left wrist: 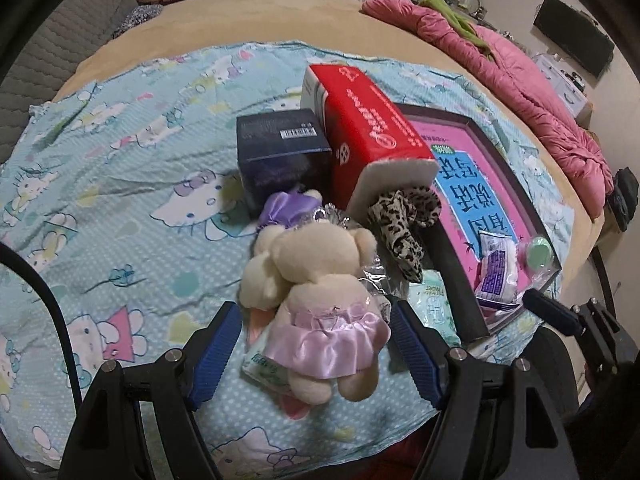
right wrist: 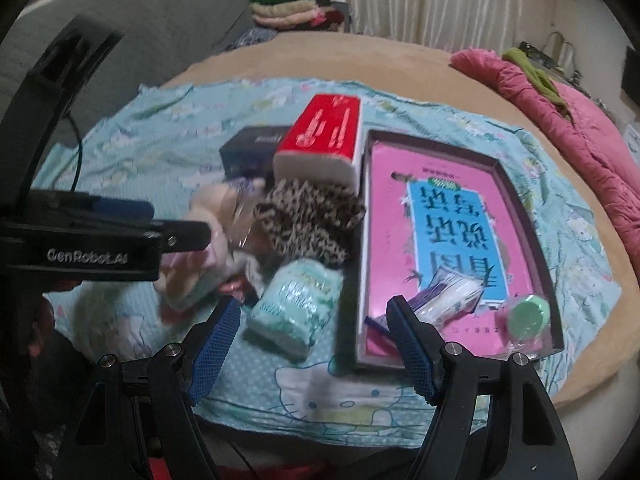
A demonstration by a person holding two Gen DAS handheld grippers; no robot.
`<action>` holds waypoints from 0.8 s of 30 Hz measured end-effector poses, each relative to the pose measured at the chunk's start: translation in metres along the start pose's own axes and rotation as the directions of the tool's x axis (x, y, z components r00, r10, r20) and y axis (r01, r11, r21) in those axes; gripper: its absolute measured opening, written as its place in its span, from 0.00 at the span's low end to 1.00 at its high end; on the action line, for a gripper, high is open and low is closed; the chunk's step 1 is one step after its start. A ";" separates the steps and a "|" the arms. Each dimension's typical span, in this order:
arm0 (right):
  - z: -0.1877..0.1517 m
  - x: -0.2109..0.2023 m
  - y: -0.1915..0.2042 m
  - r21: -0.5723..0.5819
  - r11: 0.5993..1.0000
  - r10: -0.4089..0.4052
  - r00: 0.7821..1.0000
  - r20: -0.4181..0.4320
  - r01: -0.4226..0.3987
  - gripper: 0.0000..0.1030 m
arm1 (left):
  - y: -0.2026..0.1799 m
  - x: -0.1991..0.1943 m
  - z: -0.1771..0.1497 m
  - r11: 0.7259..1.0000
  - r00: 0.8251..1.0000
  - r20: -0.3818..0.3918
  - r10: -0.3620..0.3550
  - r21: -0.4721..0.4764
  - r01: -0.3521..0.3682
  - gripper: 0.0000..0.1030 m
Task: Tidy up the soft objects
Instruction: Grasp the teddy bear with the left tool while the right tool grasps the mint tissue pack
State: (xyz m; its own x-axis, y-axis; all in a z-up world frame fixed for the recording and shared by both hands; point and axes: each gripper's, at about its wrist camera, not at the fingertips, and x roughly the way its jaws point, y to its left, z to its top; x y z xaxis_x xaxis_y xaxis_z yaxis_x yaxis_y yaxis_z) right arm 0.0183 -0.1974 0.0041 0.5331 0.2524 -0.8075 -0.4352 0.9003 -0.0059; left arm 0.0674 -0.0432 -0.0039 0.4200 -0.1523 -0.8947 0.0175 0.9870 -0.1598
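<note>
Left tongs released, jaws spread wide on either side of cream plush bear, pads not pressing it. Bear in pink skirt lay face down on cartoon-print sheet, left of shallow box tray. Dark box and red tissue pack stood behind bear, also left of tray. Leopard-print cloth lay between bear and tray wall. Green tissue packet just left of tray. Right tongs released, nothing gripped, hung over tray's near left corner. Purple-white packet and green round item sat inside tray.
</note>
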 end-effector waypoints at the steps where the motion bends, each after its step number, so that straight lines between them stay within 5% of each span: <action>1: -0.001 0.004 0.002 -0.015 1.000 -0.001 1.000 -0.010 0.001 0.75 | 0.000 0.003 0.000 1.000 1.000 -0.008 -0.004 -0.002 0.004 0.74; 7: -0.004 0.024 0.015 -0.087 0.996 -0.019 0.998 -0.052 0.015 0.75 | 0.003 0.014 -0.001 1.000 0.999 -0.022 -0.023 -0.009 0.023 0.73; 18: -0.007 0.059 0.039 -0.251 0.962 -0.135 0.987 -0.091 0.108 0.75 | 0.012 0.020 -0.002 0.993 0.993 -0.028 -0.112 -0.034 0.111 0.57; 24: -0.006 0.070 0.035 -0.259 0.961 -0.130 0.986 -0.103 0.100 0.51 | 0.021 0.021 -0.002 0.987 0.988 -0.029 -0.152 -0.060 0.150 0.51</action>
State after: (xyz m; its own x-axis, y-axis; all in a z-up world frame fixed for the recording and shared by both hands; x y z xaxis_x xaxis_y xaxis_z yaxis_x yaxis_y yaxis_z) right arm 0.0358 -0.1506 -0.0557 0.5078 0.0950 -0.8562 -0.5526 0.7984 -0.2391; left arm 0.0745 -0.0261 -0.0265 0.3856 -0.3016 -0.8720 0.0257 0.9482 -0.3166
